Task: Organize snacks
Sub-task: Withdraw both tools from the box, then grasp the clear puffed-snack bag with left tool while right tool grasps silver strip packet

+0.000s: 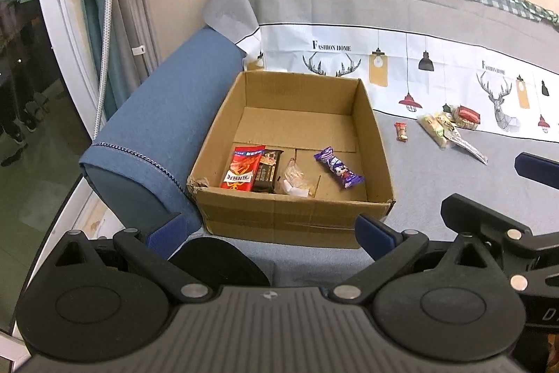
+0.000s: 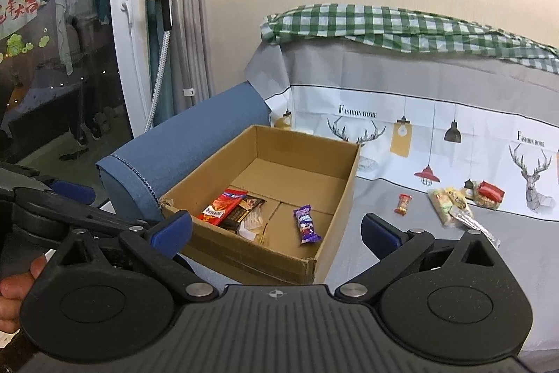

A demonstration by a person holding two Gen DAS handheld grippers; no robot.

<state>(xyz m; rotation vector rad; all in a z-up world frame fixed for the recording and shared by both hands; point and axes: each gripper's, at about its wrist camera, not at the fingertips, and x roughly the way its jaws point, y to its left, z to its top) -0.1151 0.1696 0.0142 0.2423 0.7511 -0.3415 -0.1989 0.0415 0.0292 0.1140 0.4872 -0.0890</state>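
Left gripper (image 1: 270,235): lower frame, jaws spread wide, nothing between them.
Right gripper (image 2: 276,229): lower frame, likewise released and bare.
Cardboard box (image 1: 293,219): centre, holding red packet (image 1: 241,167), dark bar (image 1: 268,171), clear wrapper (image 1: 295,179), purple snack (image 1: 338,167).
Loose snacks (image 1: 450,126): right of box, on the grey cover (image 1: 436,184).

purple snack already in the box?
Yes. The purple snack lies on the floor of the cardboard box, apart from the red packet and the other wrappers at its left.
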